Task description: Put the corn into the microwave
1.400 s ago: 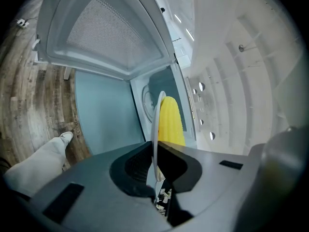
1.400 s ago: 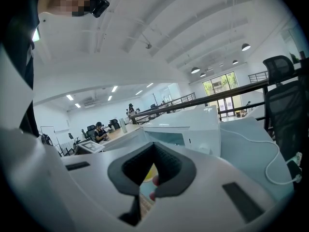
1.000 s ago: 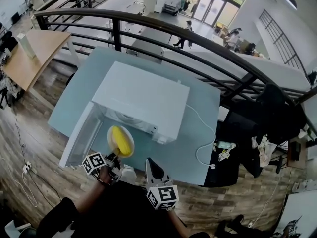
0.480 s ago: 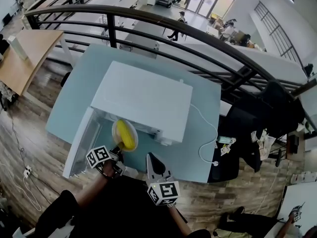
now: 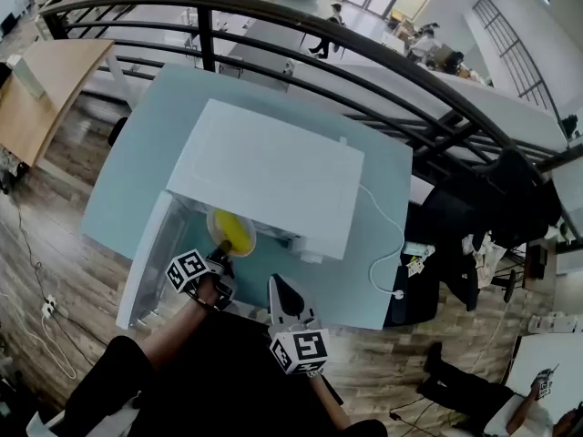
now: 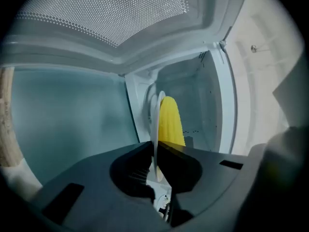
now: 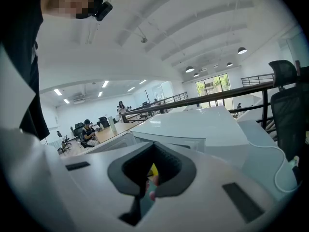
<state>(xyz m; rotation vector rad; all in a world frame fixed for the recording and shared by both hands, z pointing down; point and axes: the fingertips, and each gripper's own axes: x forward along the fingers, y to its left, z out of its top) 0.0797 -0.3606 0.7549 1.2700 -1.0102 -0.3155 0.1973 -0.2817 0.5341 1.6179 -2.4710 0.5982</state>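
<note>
A yellow cob of corn (image 5: pixel 233 231) lies on a small white plate (image 5: pixel 219 220) at the mouth of the white microwave (image 5: pixel 264 176). The far part of the plate is hidden under the oven's top. My left gripper (image 5: pixel 219 249) is shut on the plate's near rim. In the left gripper view the plate (image 6: pixel 155 124) stands edge-on between the jaws, with the corn (image 6: pixel 170 122) to its right and the oven cavity (image 6: pixel 212 100) behind. My right gripper (image 5: pixel 279 291) hangs shut and empty near the table's front edge, right of the left one. In its own view the right gripper (image 7: pixel 145 192) has its jaws together.
The microwave door (image 5: pixel 150 258) stands swung open to the left, and its perforated screen (image 6: pixel 106 18) fills the top of the left gripper view. A white power cable (image 5: pixel 378 253) trails right across the pale blue table (image 5: pixel 155 126). A black railing (image 5: pixel 364 71) runs behind, and an office chair (image 5: pixel 492 208) stands at the right.
My left gripper has carried the plate with the corn forward and down, from in front of the open door to the microwave's mouth. The right gripper has shifted only a little.
</note>
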